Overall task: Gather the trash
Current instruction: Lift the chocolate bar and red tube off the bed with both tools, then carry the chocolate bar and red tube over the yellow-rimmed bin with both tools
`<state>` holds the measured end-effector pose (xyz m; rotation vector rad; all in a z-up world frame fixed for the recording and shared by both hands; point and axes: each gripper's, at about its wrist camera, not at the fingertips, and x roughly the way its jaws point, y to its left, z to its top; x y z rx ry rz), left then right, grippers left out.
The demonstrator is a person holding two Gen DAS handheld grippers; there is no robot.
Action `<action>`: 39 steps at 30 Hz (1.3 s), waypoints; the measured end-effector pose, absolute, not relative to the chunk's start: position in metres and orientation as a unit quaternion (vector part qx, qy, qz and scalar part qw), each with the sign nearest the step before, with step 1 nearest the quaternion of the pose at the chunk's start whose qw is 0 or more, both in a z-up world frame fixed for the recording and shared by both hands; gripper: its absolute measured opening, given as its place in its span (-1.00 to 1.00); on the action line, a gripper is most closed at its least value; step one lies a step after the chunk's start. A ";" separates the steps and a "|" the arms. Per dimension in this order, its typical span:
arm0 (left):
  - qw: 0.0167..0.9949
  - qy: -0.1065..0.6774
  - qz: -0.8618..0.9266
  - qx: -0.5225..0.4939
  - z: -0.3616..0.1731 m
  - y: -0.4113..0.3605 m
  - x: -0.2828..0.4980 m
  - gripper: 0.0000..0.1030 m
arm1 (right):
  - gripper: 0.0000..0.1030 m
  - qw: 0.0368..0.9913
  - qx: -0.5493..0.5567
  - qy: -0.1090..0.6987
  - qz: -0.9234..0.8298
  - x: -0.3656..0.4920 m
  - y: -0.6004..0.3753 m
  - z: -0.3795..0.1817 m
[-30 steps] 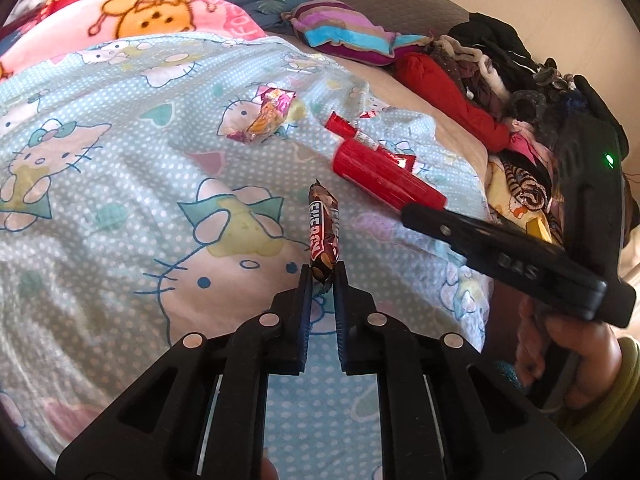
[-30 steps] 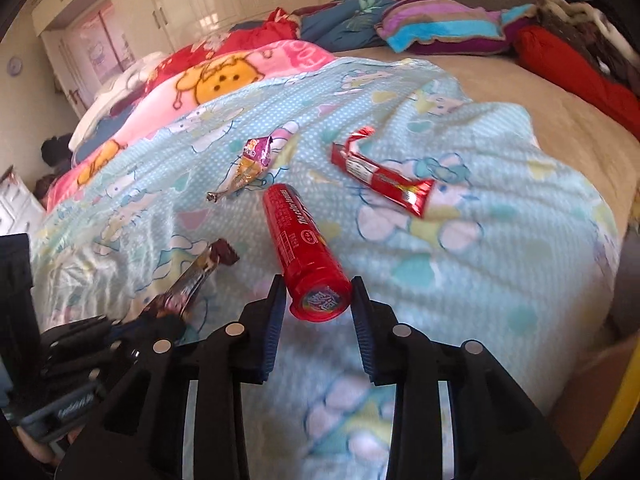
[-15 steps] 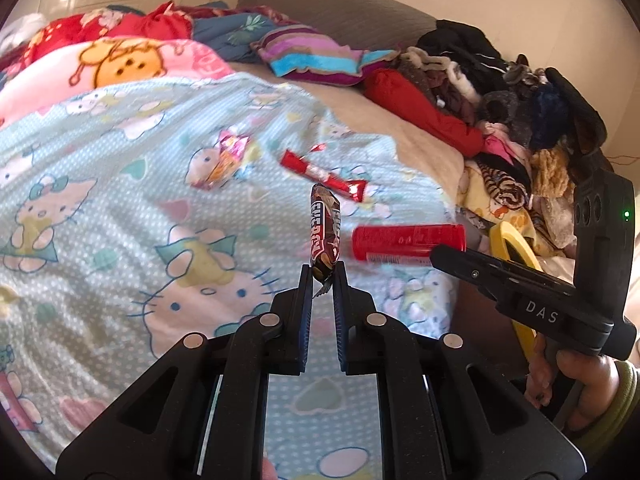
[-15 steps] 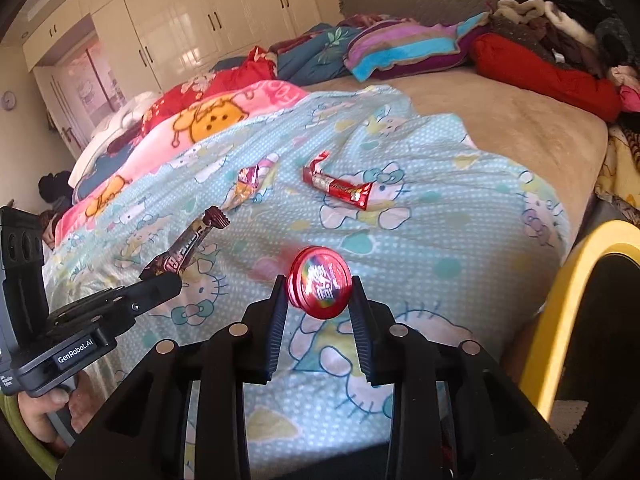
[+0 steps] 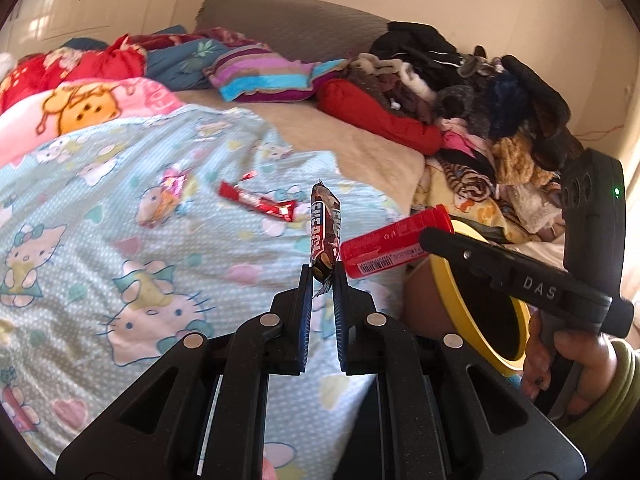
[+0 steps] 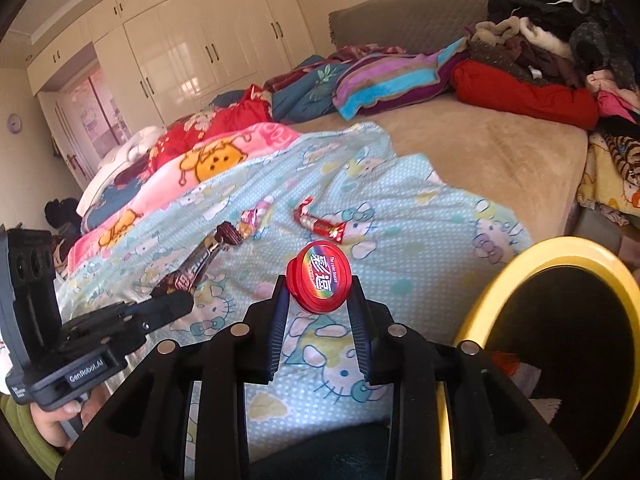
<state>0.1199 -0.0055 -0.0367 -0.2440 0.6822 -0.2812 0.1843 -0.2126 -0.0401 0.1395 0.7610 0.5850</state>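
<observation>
**Q:** Bedroom scene, with a cartoon-print blanket (image 5: pixel 120 240) spread over the bed. What does each gripper hold?

**A:** Left gripper (image 5: pixel 322 280): clamped on the lower end of a brown candy wrapper (image 5: pixel 325 236), which stands upright above its tips. Right gripper (image 6: pixel 318 292): closed on a red tube (image 6: pixel 319 282), cap facing the camera.

**Q:** Where is the trash bin?

**A:** Yellow-rimmed bin (image 6: pixel 500 280): just to the right of the right gripper and below it, beside the bed.

**Q:** How should the drop be done well?

**A:** Probably by carrying each item fully over the dark opening before release, the tube first. Two wrappers, red (image 6: pixel 320 226) and pink (image 6: pixel 252 220), lie ahead on the blanket.
</observation>
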 end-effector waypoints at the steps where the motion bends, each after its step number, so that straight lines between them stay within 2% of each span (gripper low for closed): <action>1: 0.926 0.331 -0.140 -0.117 -0.035 -0.009 0.119 -0.88 | -0.45 0.886 0.068 0.364 0.280 0.183 -0.216 -0.038; 39: 0.914 0.313 -0.255 -0.042 -0.010 -0.132 0.098 -0.88 | -0.46 0.917 0.101 0.335 0.190 0.138 -0.366 0.003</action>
